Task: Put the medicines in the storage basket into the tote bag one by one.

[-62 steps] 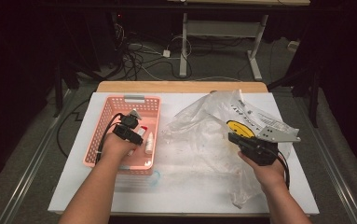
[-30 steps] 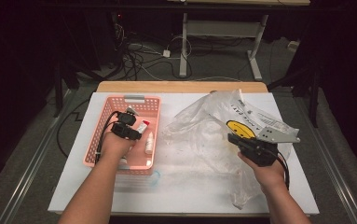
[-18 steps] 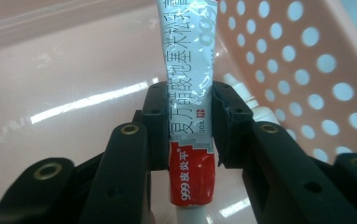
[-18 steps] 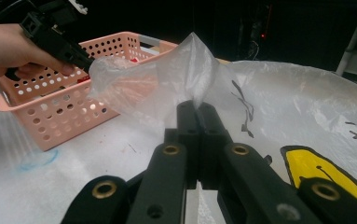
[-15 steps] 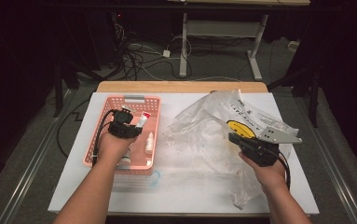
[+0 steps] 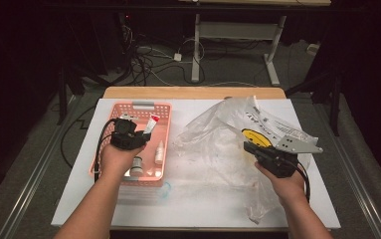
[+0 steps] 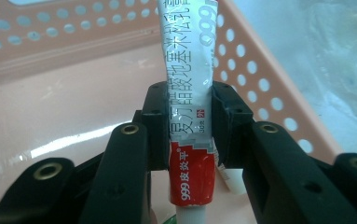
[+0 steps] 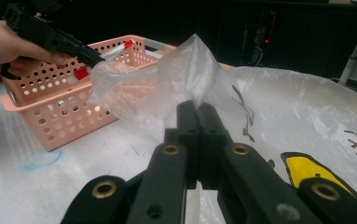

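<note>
A pink perforated basket stands on the left of the white table. Over it my left gripper is shut on a silver and red ointment tube, held clear of the basket floor; the tube pokes out to the upper right. In the left gripper view both pads press the tube's sides. My right gripper is shut on a fold of the clear plastic bag, which carries a yellow smiley print. The right gripper view shows the film pinched and rising from the closed jaws.
A small white dropper bottle and a small jar lie in the basket. The bag spreads over the table's middle and right, down to the front edge. A wooden strip borders the far side, with cables and a desk frame on the floor beyond.
My left gripper has risen with the tube and moved slightly toward the far side of the basket. The right gripper and the bag have kept still.
</note>
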The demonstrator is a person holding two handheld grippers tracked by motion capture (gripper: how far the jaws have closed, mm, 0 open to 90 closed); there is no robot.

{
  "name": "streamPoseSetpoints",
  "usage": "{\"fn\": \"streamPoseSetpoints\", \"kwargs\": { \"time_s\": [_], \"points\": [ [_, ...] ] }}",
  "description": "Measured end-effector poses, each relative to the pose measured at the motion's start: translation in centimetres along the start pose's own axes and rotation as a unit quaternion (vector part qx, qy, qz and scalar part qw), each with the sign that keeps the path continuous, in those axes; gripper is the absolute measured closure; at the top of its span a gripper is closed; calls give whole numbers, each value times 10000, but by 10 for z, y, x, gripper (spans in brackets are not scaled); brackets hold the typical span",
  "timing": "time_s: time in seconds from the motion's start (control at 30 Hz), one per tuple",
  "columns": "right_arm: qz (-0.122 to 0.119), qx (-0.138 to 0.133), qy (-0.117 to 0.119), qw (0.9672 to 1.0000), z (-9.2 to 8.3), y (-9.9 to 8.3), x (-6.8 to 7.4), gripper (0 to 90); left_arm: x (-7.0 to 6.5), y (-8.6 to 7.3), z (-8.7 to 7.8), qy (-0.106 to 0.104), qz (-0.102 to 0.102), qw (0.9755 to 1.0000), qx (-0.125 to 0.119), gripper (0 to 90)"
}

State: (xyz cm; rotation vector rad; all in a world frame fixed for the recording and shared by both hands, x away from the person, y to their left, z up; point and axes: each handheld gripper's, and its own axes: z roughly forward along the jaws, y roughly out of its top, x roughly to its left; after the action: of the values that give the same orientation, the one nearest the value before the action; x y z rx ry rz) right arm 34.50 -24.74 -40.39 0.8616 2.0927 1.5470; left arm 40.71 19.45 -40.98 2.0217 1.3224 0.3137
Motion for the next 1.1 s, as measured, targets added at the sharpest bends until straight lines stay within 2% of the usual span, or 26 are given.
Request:
{"fn": "streamPoseSetpoints", "kwargs": {
  "time_s": [0.07, 0.13, 0.27, 0.33, 0.53, 0.87, 1.0, 1.1],
  "points": [
    [0, -7, -2, 10000, 0, 0, 0, 900, -3, -1, -4, -9, 79, 9999, -85, 683],
    [2, -7, -5, 10000, 0, 0, 0, 900, -8, -3, -8, 70, 232, 9996, -157, 683],
    [-1, -13, 15, 10000, 0, 1, 1, 900, -13, -7, -15, 47, 310, 9989, -350, 683],
    [-13, -16, 29, 10000, 0, 1, 1, 900, -15, -10, -18, -2, 287, 9985, -462, 682],
    [-47, -30, 19, 10000, -2, 2, 2, 900, -22, -19, -27, -17, 417, 9965, -726, 683],
    [-68, -48, 12, 10000, -2, 3, 3, 900, -32, -33, -36, -116, 429, 9930, -1092, 683],
    [-91, -51, 28, 9999, -2, 4, 5, 900, -40, -39, -40, -230, 483, 9913, -1202, 682],
    [-99, -46, 26, 9999, -1, 4, 5, 900, -47, -43, -44, -332, 547, 9888, -1350, 683]
  ]
}}
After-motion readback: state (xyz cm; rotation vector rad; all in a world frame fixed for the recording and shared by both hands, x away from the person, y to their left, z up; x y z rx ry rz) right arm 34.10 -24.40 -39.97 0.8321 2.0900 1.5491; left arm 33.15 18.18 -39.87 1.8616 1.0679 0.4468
